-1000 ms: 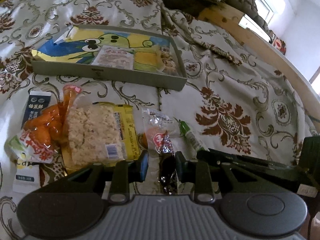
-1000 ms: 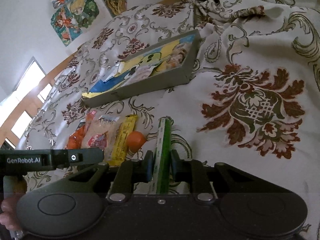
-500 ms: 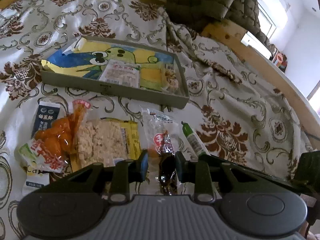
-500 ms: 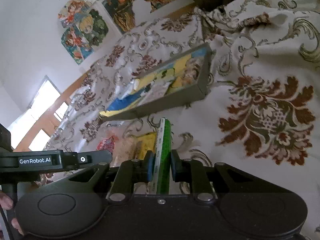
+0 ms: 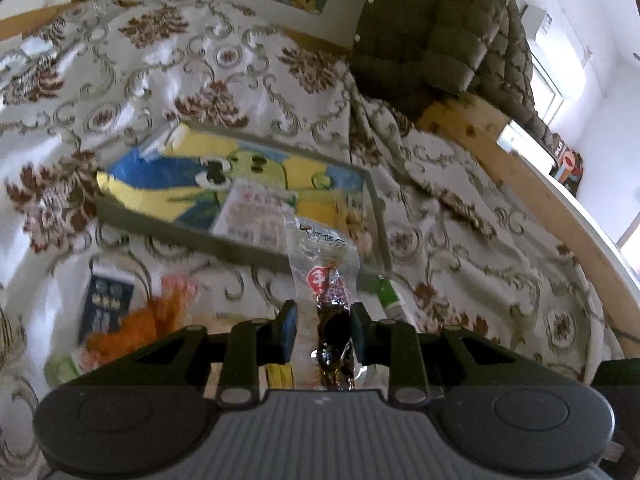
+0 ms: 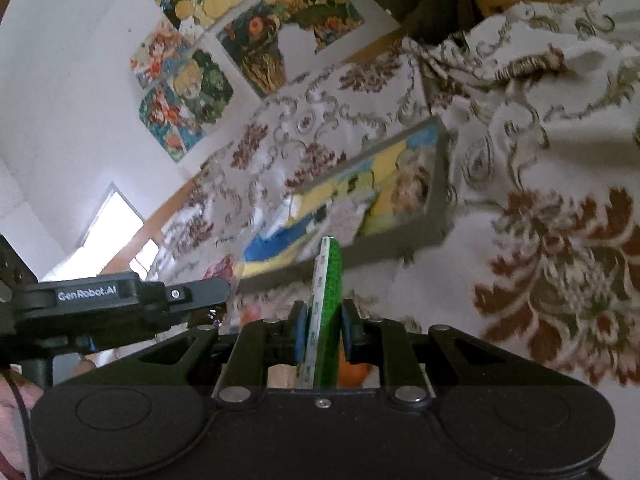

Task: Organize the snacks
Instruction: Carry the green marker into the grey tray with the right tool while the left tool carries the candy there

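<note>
Clear pouch (image 5: 325, 276): light, crinkly, slippery; our left gripper (image 5: 324, 330) pinches its near end. Green stick (image 6: 326, 304): stiff, thin; right gripper (image 6: 323, 332) clamps it midway. Tray (image 5: 200, 236) far.

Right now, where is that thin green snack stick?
The green snack stick stands clamped between the right gripper fingers in the right wrist view, raised above the patterned bedspread, just in front of the grey tray.

Left hand-held gripper (image 5: 323, 330) grips a clear snack packet (image 5: 325, 264) before the tray (image 5: 224, 240).
</note>
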A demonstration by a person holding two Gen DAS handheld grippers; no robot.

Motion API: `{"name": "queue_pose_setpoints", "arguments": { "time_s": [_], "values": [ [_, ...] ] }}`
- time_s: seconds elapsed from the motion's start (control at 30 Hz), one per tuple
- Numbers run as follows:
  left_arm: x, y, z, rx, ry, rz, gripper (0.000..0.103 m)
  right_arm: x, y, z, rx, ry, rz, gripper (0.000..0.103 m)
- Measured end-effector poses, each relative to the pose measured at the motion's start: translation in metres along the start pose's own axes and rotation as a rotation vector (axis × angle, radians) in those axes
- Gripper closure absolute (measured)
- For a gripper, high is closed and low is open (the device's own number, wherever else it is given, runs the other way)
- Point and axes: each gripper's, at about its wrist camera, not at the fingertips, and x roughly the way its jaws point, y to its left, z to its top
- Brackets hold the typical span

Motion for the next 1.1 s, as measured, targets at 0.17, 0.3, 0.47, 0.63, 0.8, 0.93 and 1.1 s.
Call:
{"name": "queue_pose_setpoints", "arguments": {
  "time_s": [0.17, 0.3, 0.47, 0.63, 0.8, 0.93, 1.1],
  "values": [
    [0.018, 0.001, 0.026, -0.001, -0.047, 0.012, 0.072, 0.022, -0.002, 0.034, 0.019, -0.077, 0.022, 0.084],
    [0.043, 0.005, 0.048, -0.013, -0.082, 0.011, 0.072, 0.054, -0.008, 0.060, 0.032, -0.114, 0.026, 0.084],
    [0.089, 0.011, 0.079, -0.010, -0.105, 0.022, 0.072, 0.099, -0.020, 0.083, 0.025, -0.144, -0.006, 0.084],
    [0.135, 0.023, 0.092, -0.002, -0.090, 0.058, 0.072, 0.129, -0.035, 0.089, -0.009, -0.189, -0.061, 0.084],
    [0.170, 0.036, 0.091, -0.019, -0.054, 0.077, 0.072, 0.152, -0.046, 0.085, -0.032, -0.164, -0.104, 0.084],
    [0.185, 0.040, 0.088, -0.035, -0.039, 0.079, 0.072, 0.163, -0.042, 0.076, -0.095, -0.133, -0.143, 0.084],
    [0.196, 0.038, 0.083, -0.026, -0.022, 0.107, 0.072, 0.169, -0.027, 0.070, -0.212, -0.133, -0.201, 0.083]
  ]
}}
